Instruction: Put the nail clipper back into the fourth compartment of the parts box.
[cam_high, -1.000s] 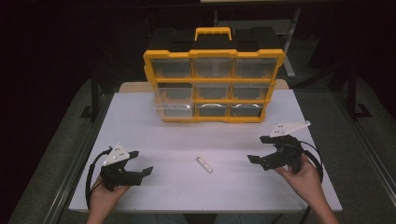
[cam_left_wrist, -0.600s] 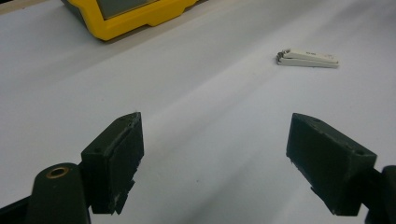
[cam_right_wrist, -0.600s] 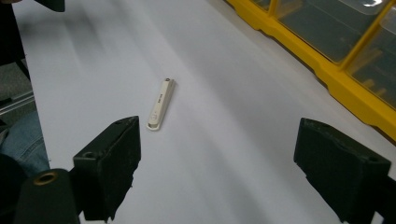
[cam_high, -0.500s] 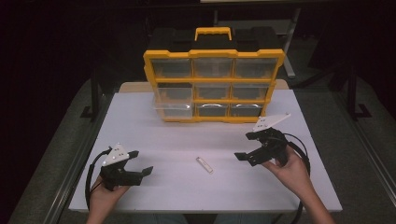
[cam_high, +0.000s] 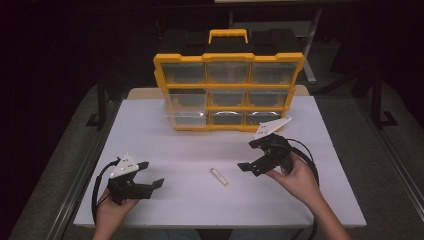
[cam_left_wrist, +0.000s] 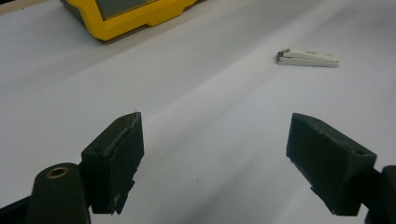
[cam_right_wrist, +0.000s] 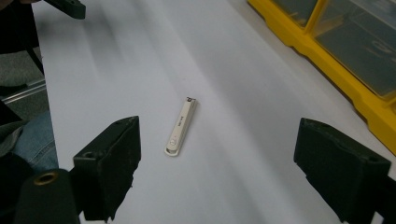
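A nail clipper (cam_high: 218, 176) is seen lying flat on the white table (cam_high: 165, 140), near the table's middle, well apart from the yellow organizer (cam_high: 228, 90) standing at the far edge. The right gripper (cam_high: 254, 156) is held just to the clipper's 2 o'clock in the high view, jaws spread wide apart and empty, with the clipper framed between them in the right gripper view (cam_right_wrist: 181, 127). The left gripper (cam_high: 150, 175) is rested at the near-left of the table, jaws also apart, nothing held; the clipper is seen off at its 1 o'clock in the left gripper view (cam_left_wrist: 307, 57). Risks judged from here: the clipper is thin and lies flat, so the jaws could scrape the table or slide over it if lowered too shallow; a closure along its length instead of across it could let it pivot or skitter away; a smooth metal body could slip from the pads. In the high view the long axis is seen running from about 10 to 4 o'clock. In the right gripper view the cutting end is pointed away toward 12 to 1 o'clock, the rounded lever end toward the camera.
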